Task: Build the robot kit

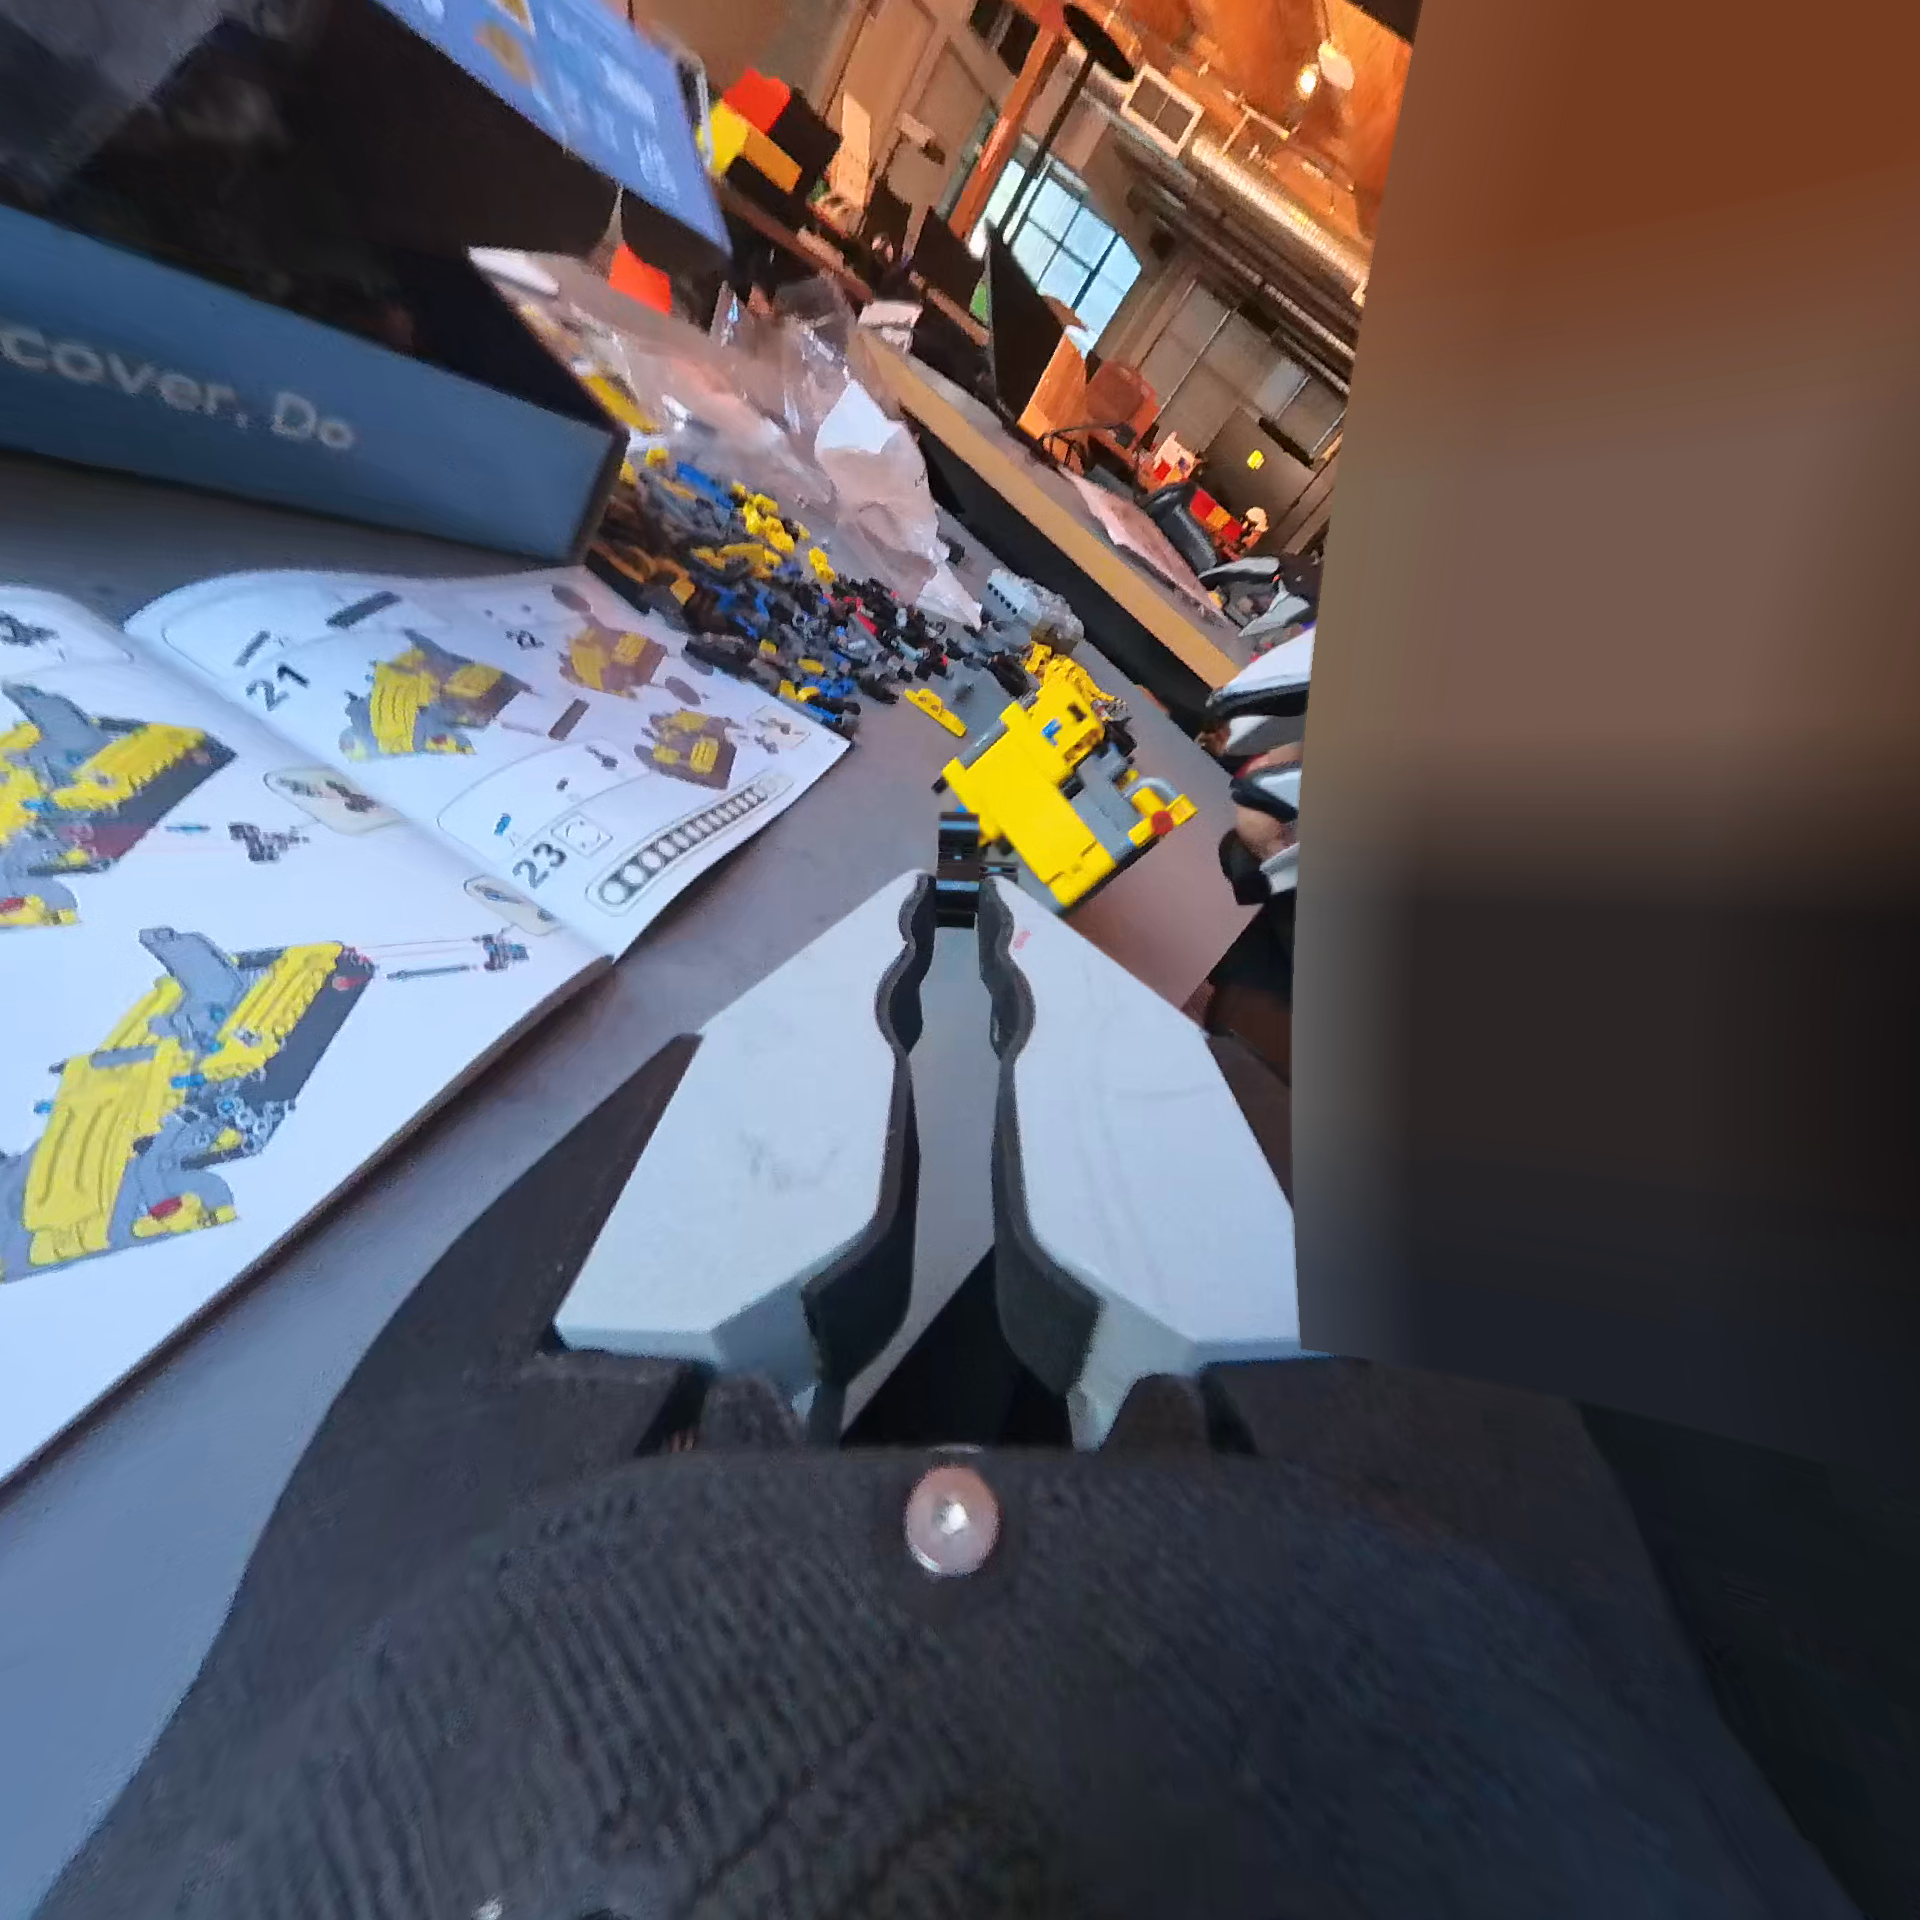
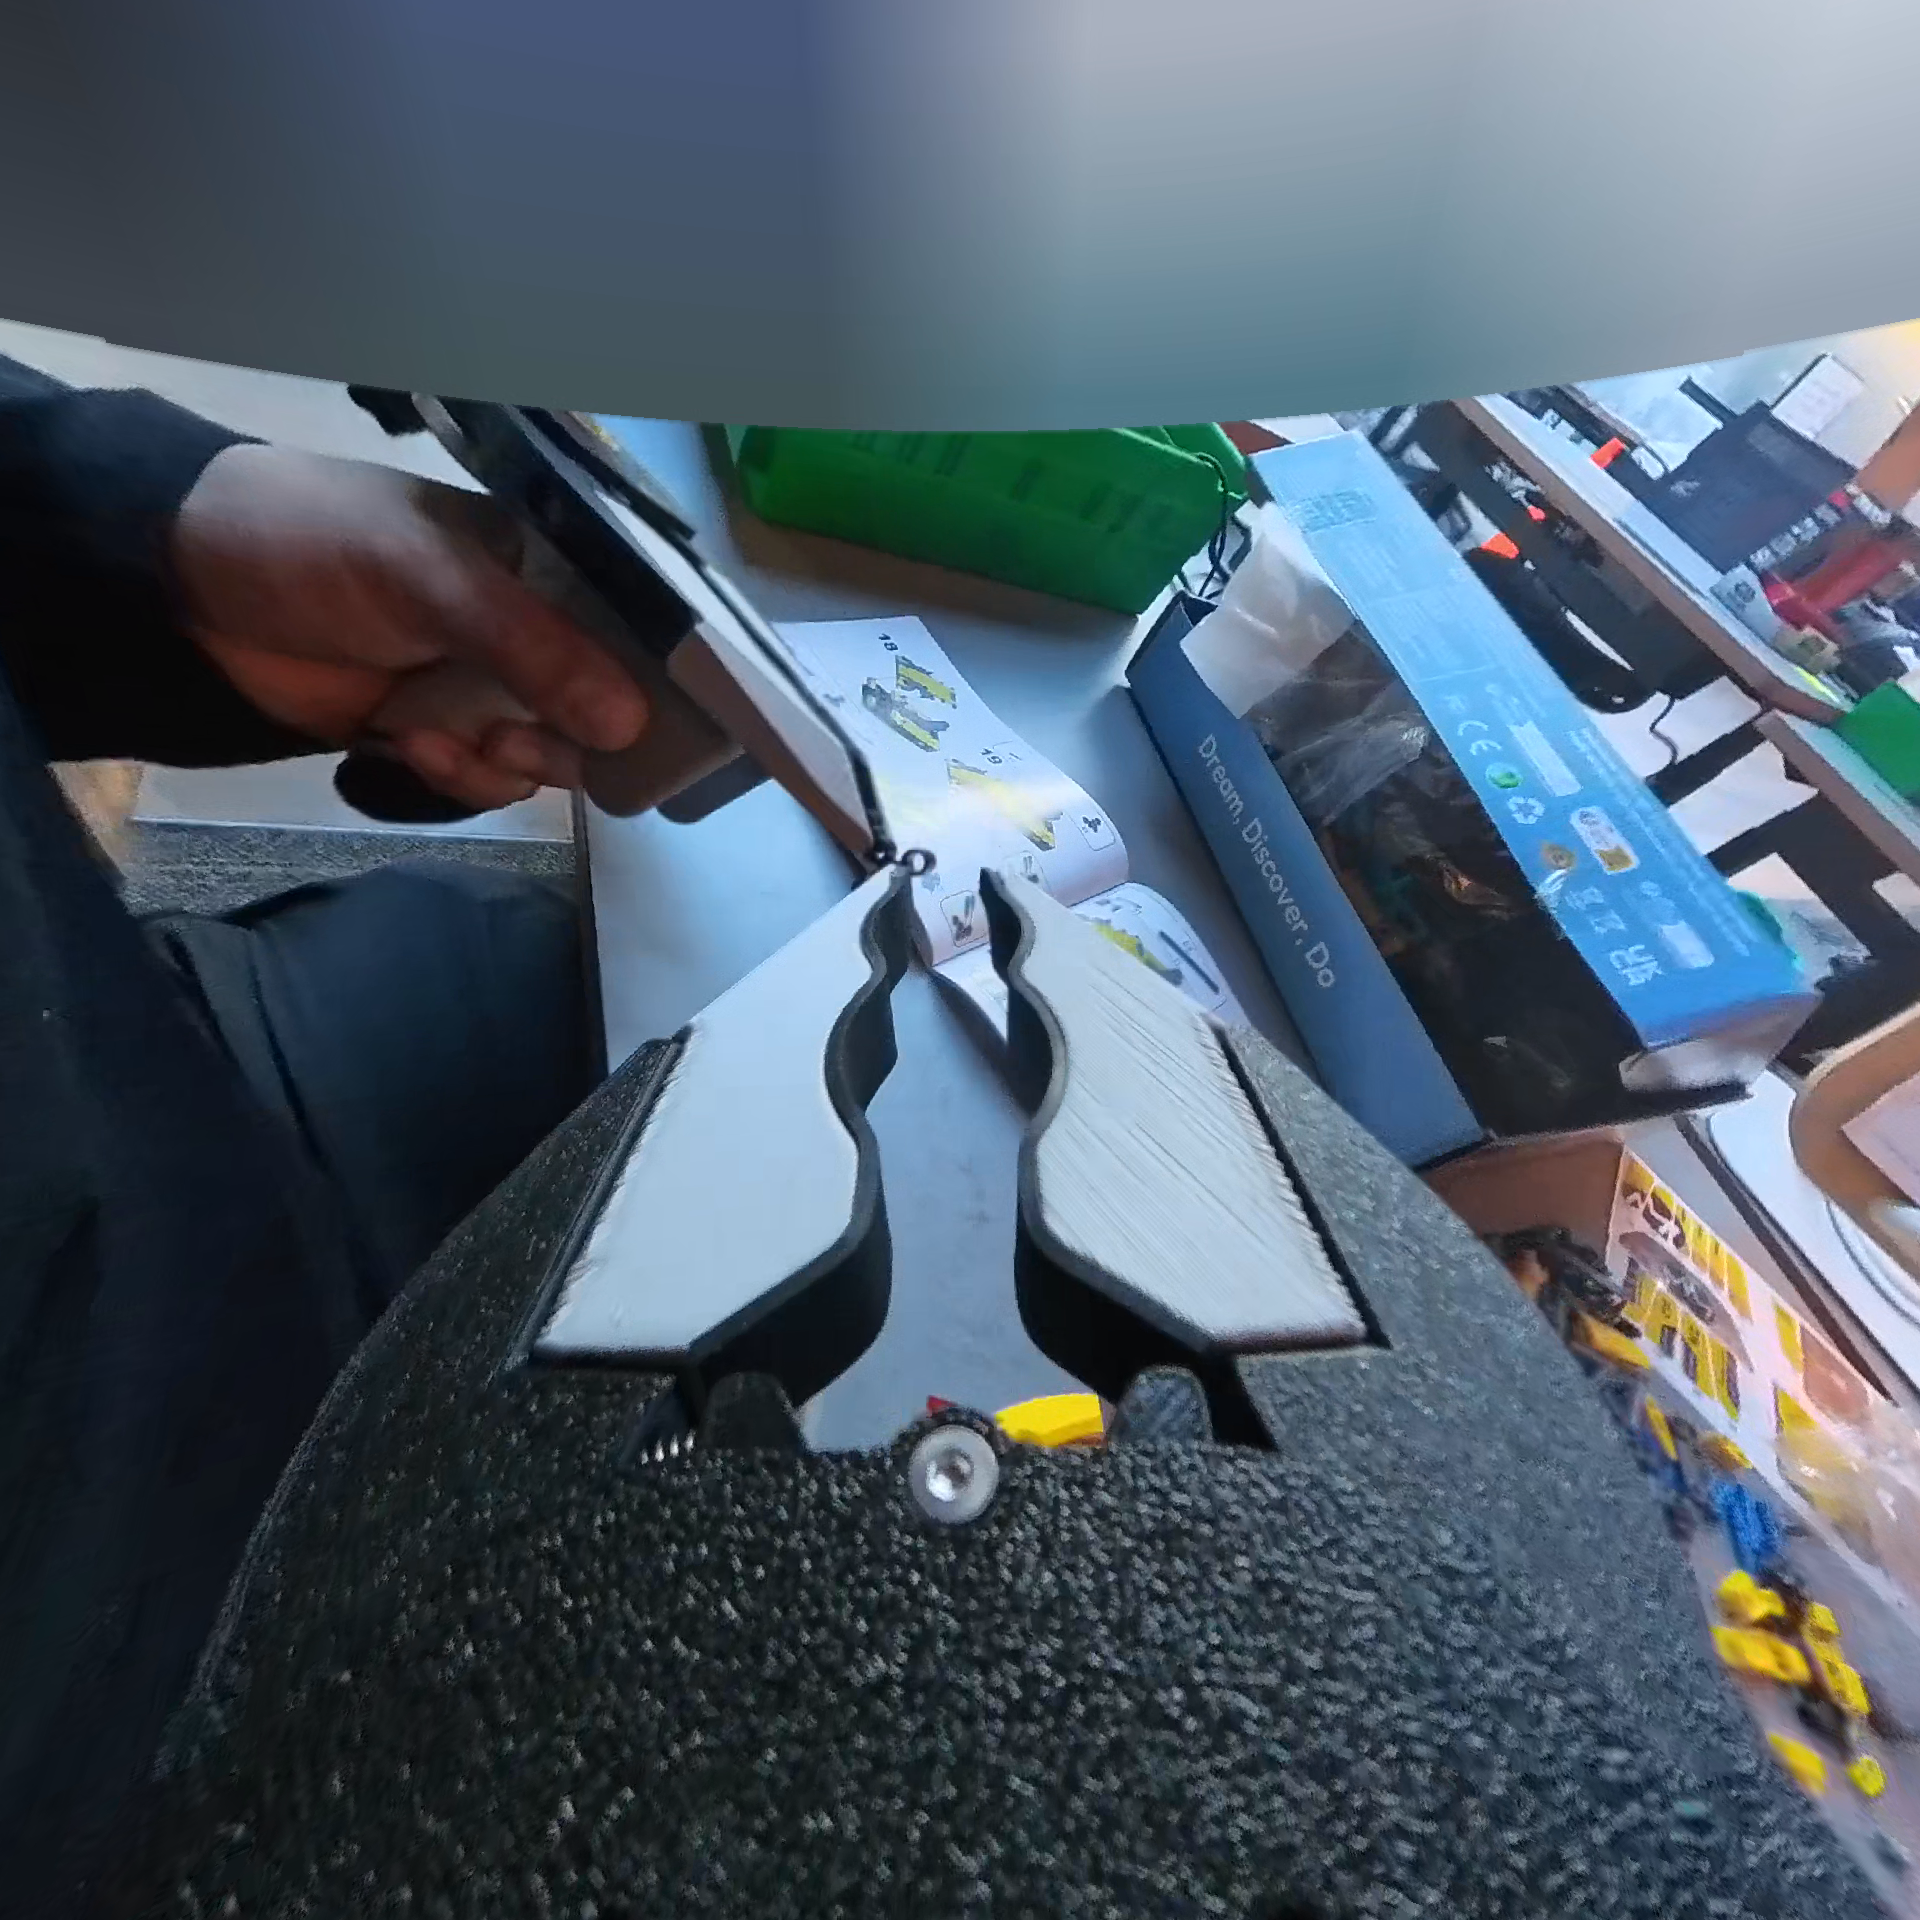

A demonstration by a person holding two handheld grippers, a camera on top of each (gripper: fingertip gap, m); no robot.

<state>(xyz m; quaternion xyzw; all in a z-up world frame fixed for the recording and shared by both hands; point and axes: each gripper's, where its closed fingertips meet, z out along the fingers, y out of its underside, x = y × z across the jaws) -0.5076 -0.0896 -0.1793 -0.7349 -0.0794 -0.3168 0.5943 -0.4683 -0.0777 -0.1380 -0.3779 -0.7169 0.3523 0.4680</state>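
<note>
My left gripper (image 1: 954, 894) is shut on a small black piece (image 1: 956, 847) and holds it above the table, just short of a yellow and grey brick model (image 1: 1049, 790). In the right wrist view a hand (image 2: 364, 623) holds that left gripper (image 2: 878, 847), with the black ringed piece (image 2: 906, 860) sticking out of its tip. My right gripper (image 2: 945, 899) is narrowly open and empty. Its left fingertip almost touches the black piece. Under both lies an open instruction booklet (image 2: 997, 748), which also shows in the left wrist view (image 1: 312, 883).
A blue cardboard box (image 1: 260, 395) (image 2: 1455, 831) stands beside the booklet. A pile of loose yellow, black and blue parts (image 1: 748, 592) (image 2: 1766, 1621) and clear plastic bags (image 1: 831, 436) lie past it. A green bag (image 2: 987, 499) sits at the table's far side. The table edge (image 1: 1195, 935) runs close behind the model. My hands' fingertips stand some 7 cm from each other.
</note>
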